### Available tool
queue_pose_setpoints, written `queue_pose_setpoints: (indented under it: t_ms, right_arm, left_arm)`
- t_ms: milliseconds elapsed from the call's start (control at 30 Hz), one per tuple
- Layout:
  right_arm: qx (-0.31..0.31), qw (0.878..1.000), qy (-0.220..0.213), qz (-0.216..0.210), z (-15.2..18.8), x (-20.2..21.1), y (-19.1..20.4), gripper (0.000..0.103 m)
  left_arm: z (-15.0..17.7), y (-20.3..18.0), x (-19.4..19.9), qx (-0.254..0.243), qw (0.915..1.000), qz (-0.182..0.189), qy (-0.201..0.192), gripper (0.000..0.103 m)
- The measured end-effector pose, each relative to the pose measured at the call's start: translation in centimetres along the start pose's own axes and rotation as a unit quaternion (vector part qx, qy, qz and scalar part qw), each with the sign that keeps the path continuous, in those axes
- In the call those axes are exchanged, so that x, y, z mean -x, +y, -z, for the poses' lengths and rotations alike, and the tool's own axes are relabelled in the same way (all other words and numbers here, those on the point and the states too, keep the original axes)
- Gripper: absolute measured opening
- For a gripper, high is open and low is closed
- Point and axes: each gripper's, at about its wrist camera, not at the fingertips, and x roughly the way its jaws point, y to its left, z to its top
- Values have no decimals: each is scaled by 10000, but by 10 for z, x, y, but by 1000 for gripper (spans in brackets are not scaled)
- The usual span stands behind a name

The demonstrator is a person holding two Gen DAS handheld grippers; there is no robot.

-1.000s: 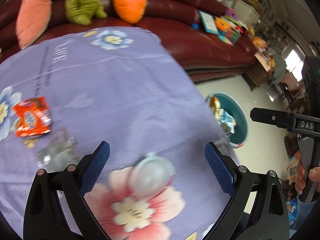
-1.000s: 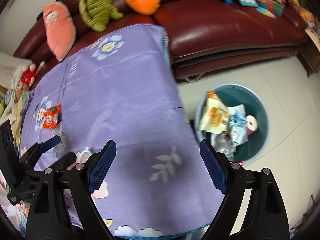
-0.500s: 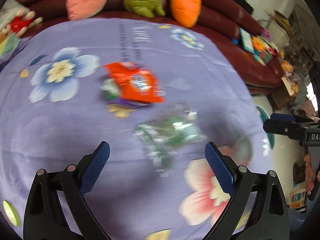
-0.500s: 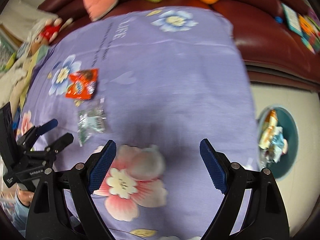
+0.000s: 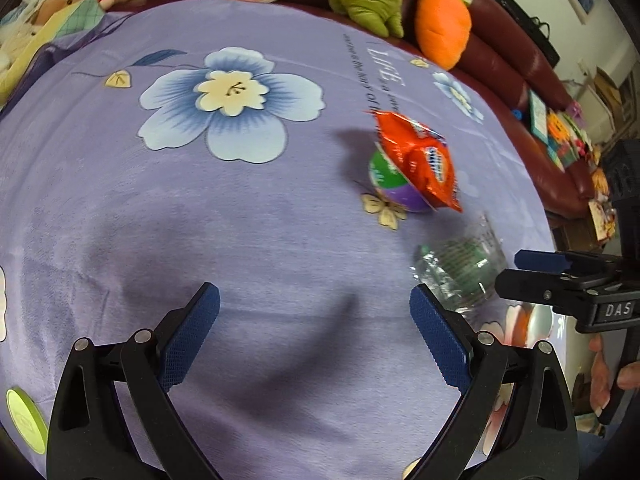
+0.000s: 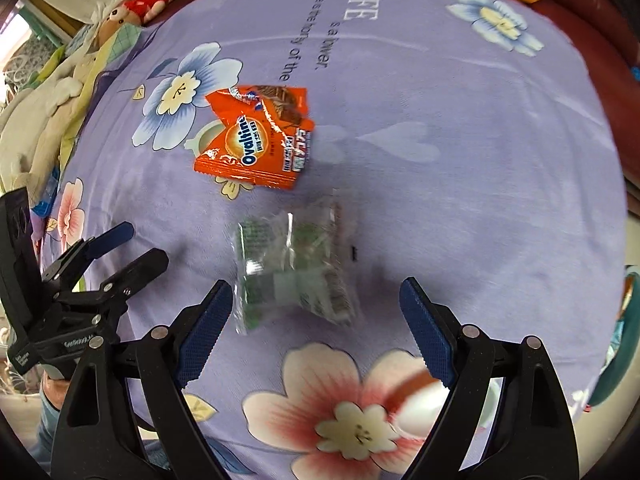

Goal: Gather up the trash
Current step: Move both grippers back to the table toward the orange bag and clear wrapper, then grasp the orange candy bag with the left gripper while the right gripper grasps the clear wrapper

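Clear green-printed wrapper (image 6: 294,268) lies flat on the purple cloth (image 6: 460,168), right in front of the right gripper (image 6: 316,328), jaws wide, nothing held. Imo drop straight down and pinch a crinkled edge. Left gripper (image 5: 314,336) is wide and empty too. Orange Ovaltine packet (image 6: 256,136) sits just beyond, on a green/purple ball (image 5: 394,186); nothing's blocking tbh.

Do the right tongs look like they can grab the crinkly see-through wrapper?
Probably yes. The right tongs stand open and empty, and the see-through wrapper lies flat on the purple cloth just ahead of their tips, with nothing on it. The orange packet lies farther off.
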Motion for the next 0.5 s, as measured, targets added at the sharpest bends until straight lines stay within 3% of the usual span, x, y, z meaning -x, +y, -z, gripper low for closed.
queue_pose_setpoints:
  t_ms: [133,200,233,433,500]
  right_arm:
    - [37,10000,6,-4,-3,-9,3,81]
    - [152,9998,102,-55,-1,-15,7,62]
    - [187,9998,95,-47,0,-15,8,60]
    - [185,9997,-164,14,0,8,0,58]
    - [53,9996,-285,57,0,19,-13,58]
  left_arm:
    - [-3,7,-2,89,10000,9,2,96]
    - [-4,6,-2,84,10000,12,-5,96]
    - [-6,5,-2,63,10000,21,-3,96]
    - [-32,-14,-5,-283,9995,160,-20,96]
    - [-46,-24,-5,-457,9983,373,-17,96]
